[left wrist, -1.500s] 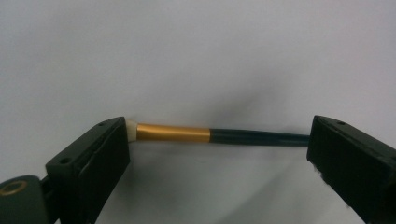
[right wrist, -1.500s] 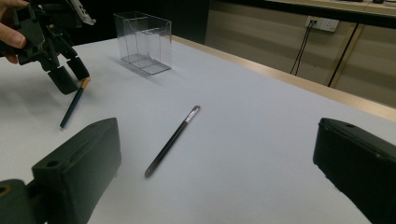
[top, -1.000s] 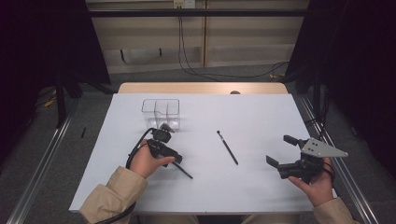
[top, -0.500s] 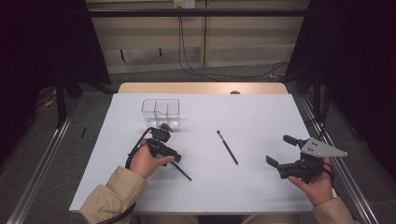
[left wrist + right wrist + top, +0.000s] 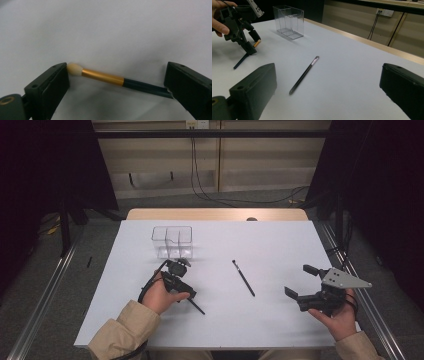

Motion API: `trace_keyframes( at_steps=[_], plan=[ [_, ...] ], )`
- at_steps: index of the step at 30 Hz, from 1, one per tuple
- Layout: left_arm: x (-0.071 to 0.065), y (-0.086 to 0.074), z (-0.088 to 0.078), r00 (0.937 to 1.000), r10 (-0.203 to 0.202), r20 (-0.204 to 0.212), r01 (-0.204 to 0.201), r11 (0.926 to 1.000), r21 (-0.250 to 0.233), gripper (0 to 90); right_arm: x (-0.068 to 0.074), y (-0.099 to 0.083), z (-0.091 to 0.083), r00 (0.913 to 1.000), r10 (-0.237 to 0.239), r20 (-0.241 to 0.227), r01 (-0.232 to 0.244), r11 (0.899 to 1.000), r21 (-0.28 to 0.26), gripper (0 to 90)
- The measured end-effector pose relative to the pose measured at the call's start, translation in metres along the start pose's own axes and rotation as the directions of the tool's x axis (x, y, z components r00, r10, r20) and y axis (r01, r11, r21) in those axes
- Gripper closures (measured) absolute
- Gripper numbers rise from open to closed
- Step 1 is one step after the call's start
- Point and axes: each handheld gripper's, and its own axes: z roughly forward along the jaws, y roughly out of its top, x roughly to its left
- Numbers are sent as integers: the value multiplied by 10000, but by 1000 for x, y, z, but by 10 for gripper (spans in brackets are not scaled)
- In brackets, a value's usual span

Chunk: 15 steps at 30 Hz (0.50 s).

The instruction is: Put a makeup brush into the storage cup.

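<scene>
From the high view, the left hand-held gripper (image 5: pixel 183 285) was lowered to the white counter (image 5: pixel 280 245) over a dark-handled brush (image 5: pixel 196 306), just in front of a clear plastic organiser (image 5: pixel 172 241), while a second slim brush (image 5: pixel 243 278) lay mid-counter and the right hand-held gripper (image 5: pixel 301 281) hovered near the right edge, spread wide and holding nothing. The left gripper view showed that brush (image 5: pixel 110 79), cream tip and gold ferrule, lying between wide-open jaws, ungripped. The right gripper view looked past its own parted jaws at the slim brush (image 5: pixel 303 75).
</scene>
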Motion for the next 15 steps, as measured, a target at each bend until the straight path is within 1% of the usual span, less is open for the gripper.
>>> trace_keyframes(
  at_steps=[4, 7, 8, 9, 10, 12, 15],
  plan=[
    [-1, -1, -2, 9999, 83, 62, -83, 9999, -87, 102, 1, 0, 0, 10000, -37, -7, 37, 10000, 31, 8],
    [-4, -1, -4, 9999, 152, 52, -151, 9998, -124, 170, 1, 0, 0, 10000, -36, -16, 36, 10000, 33, 9],
    [-4, 0, -5, 9997, 235, 118, -233, 9997, -122, 194, 1, 0, 0, 10000, -31, -15, 31, 10000, 34, 9],
    [-5, 0, -6, 9997, 230, 125, -228, 9996, -142, 222, 1, 0, 0, 10000, -30, -14, 30, 10000, 31, 9],
    [-5, 0, -6, 9994, 324, 111, -323, 9994, -141, 255, 1, 0, 0, 10000, -40, -16, 40, 10000, 24, 10],
    [-4, 0, -6, 9994, 285, 171, -283, 9995, -125, 266, 1, 0, 0, 10000, -39, -16, 39, 10000, 34, 9],
    [-2, 0, -7, 9994, 3, 354, 6, 9997, -248, 279, 1, 0, 0, 10000, -49, -28, 49, 10000, 44, 9]
  ],
)
